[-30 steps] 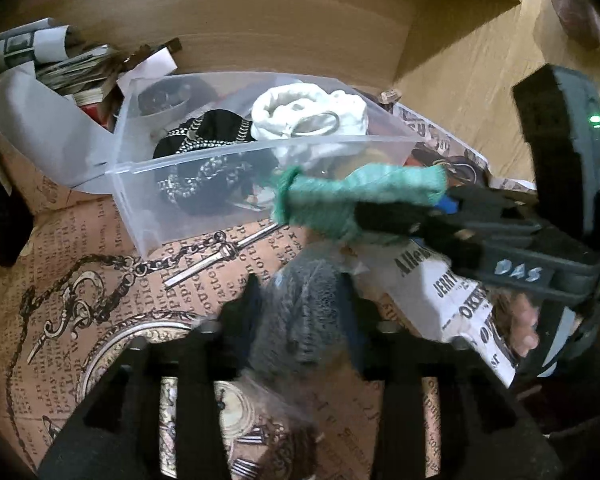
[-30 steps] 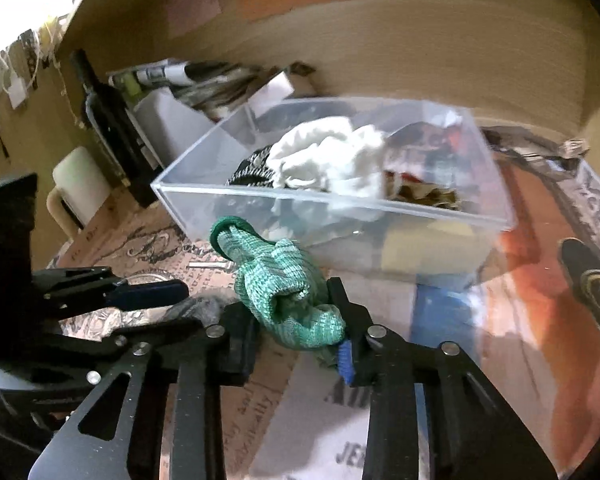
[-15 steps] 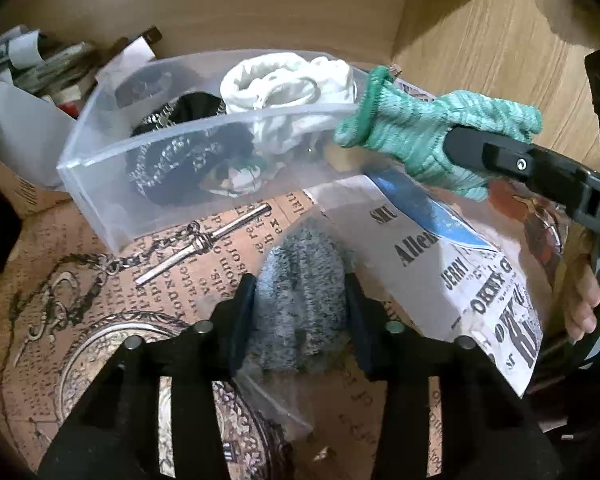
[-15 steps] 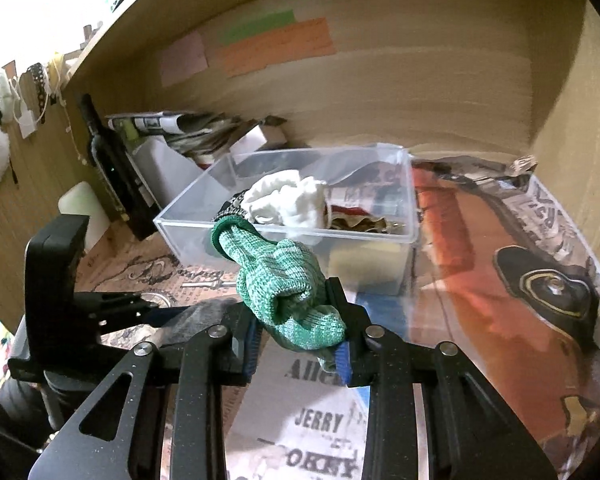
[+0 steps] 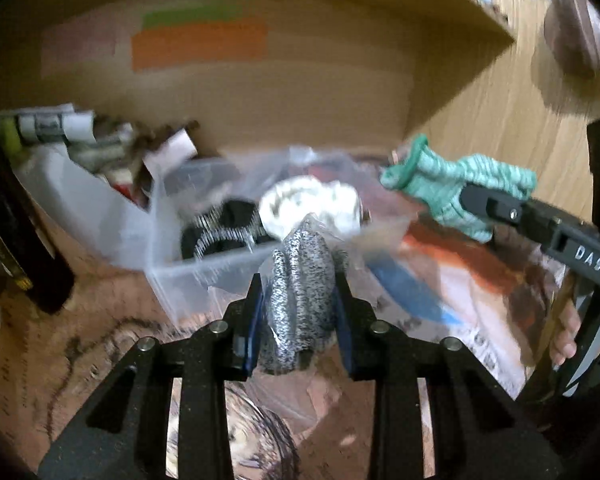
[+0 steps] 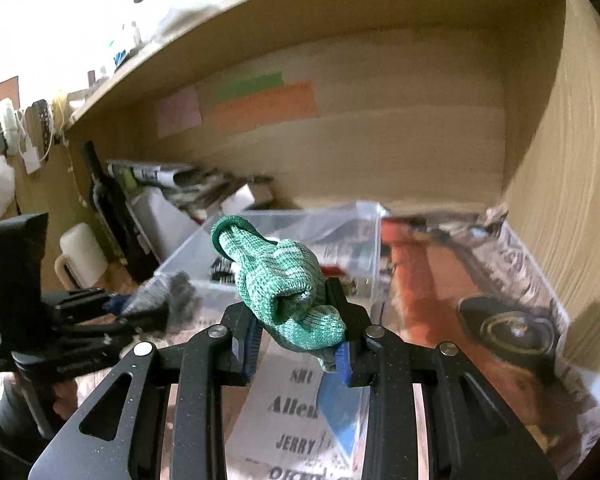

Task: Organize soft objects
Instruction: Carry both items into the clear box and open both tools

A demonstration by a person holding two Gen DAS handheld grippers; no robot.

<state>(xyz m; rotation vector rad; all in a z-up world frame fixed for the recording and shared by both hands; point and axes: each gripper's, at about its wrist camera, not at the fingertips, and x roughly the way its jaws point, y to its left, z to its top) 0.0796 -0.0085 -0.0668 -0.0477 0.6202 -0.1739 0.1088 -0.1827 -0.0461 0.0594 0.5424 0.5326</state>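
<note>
"DAS" on right gripper [image 5: 496, 204]; "Allen", "JERRY" on newspaper [image 6: 284, 412].

the grey roll [image 5: 300, 304] is speckled knit cloth, rough-looking, partly wrapped in thin clear crinkly plastic. the green roll [image 6: 284, 280] is mottled knit cloth with a darker ribbed cuff. the bin [image 6: 364, 240] is clear smooth plastic, faintly glossy. the left gripper [image 5: 298, 312] and right gripper [image 6: 296, 336] are matt black grainy plastic with shiny metal screws. printed paper covers the desk [image 6: 480, 280]. the walls [image 6: 380, 128] are pale wood grain, matt.
</note>
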